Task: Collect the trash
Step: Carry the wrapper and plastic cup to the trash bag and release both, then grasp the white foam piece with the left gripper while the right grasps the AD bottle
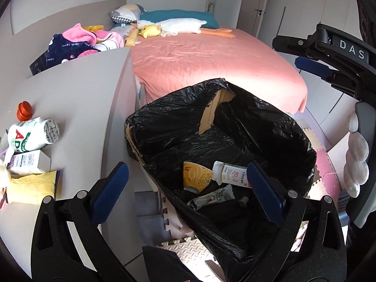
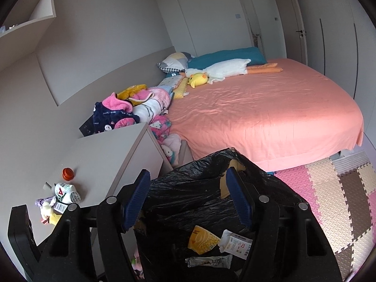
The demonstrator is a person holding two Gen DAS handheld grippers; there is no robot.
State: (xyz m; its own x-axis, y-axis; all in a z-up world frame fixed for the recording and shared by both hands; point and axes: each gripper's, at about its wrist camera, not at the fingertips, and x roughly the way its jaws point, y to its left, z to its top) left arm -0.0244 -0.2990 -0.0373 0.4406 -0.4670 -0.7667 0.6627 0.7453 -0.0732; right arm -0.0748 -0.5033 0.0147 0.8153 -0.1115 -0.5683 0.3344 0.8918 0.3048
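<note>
A cardboard box lined with a black trash bag (image 1: 211,122) stands on the floor between the nightstand and the bed. Inside lie a yellow paper cup (image 1: 196,176), a white carton (image 1: 232,175) and a crumpled wrapper (image 1: 211,197). My left gripper (image 1: 188,171) hangs over the bag's mouth, open wide, with nothing between its blue pads. My right gripper (image 2: 187,175) is also above the bag (image 2: 199,199), open and empty, and the cup (image 2: 203,239) and carton (image 2: 237,244) show below it. The left wrist view catches the right gripper's blue pad (image 1: 312,67) at the upper right.
On the grey nightstand (image 1: 82,98) lie a white printed bottle (image 1: 30,136), an orange cap (image 1: 24,111), a small white box (image 1: 28,163) and a yellow packet (image 1: 30,188). A pink bed (image 2: 258,112) holds plush toys and clothes. Foam mats (image 2: 329,188) cover the floor. A gloved hand (image 1: 357,152) is at right.
</note>
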